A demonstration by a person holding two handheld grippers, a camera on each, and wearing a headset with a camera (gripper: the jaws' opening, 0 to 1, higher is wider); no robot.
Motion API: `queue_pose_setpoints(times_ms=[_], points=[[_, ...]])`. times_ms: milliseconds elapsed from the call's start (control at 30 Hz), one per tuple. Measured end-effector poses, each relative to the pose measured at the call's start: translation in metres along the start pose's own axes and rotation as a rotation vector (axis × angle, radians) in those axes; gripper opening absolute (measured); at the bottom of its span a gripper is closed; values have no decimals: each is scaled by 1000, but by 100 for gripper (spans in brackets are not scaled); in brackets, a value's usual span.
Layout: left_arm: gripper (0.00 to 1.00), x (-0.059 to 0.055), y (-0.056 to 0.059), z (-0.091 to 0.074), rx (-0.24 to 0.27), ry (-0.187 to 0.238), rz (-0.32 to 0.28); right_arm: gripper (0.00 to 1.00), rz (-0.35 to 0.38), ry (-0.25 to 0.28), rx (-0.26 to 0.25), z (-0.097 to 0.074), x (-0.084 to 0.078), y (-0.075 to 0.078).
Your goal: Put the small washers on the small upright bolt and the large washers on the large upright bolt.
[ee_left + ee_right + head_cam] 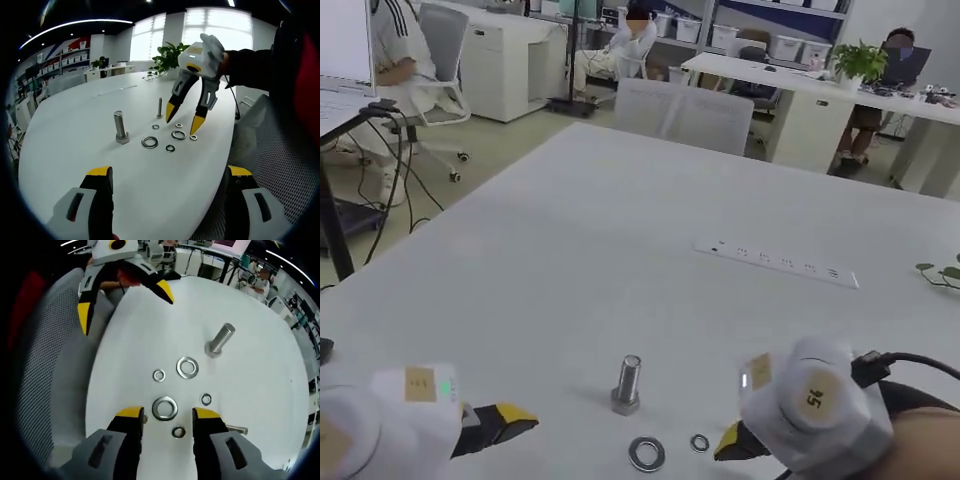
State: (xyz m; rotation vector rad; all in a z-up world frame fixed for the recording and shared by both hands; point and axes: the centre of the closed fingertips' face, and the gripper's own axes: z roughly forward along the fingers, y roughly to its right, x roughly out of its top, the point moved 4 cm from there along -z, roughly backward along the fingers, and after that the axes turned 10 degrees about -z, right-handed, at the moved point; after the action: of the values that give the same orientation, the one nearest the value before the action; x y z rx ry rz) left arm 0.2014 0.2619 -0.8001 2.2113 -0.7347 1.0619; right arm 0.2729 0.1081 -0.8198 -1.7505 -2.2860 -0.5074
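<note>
Your right claw is released: its yellow-tipped jaws stand spread, grip nothing and point down at the white counter. In the gap between the tips lies a large flat silver steel washer, apart from both jaws in the right gripper view. A small silver washer lies in the same gap, just nearer the claw's body. A second small washer sits just past one tip. Farther out lie a third small washer and, beside it, a second large washer. That second large washer is the piece closest to the thick silver bolt, which stands upright on its hex head with the threaded shank up. The thin silver bolt also stands upright, just beside your right claw in the left gripper view, with the loose washers scattered flat between the two bolts. Your left claw is released too, its jaws wide and empty. It is held at the counter's edge, well apart from the washers, and faces the right claw across them.
</note>
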Motion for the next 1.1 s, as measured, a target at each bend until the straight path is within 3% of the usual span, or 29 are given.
queue_pose_setpoints(times_ms=[700, 1100], points=[[92, 1, -4, 0, 5, 22, -6, 30, -38, -102, 45, 14, -2, 0], [91, 2, -3, 0, 5, 31, -7, 26, -11, -121, 72, 14, -2, -2]])
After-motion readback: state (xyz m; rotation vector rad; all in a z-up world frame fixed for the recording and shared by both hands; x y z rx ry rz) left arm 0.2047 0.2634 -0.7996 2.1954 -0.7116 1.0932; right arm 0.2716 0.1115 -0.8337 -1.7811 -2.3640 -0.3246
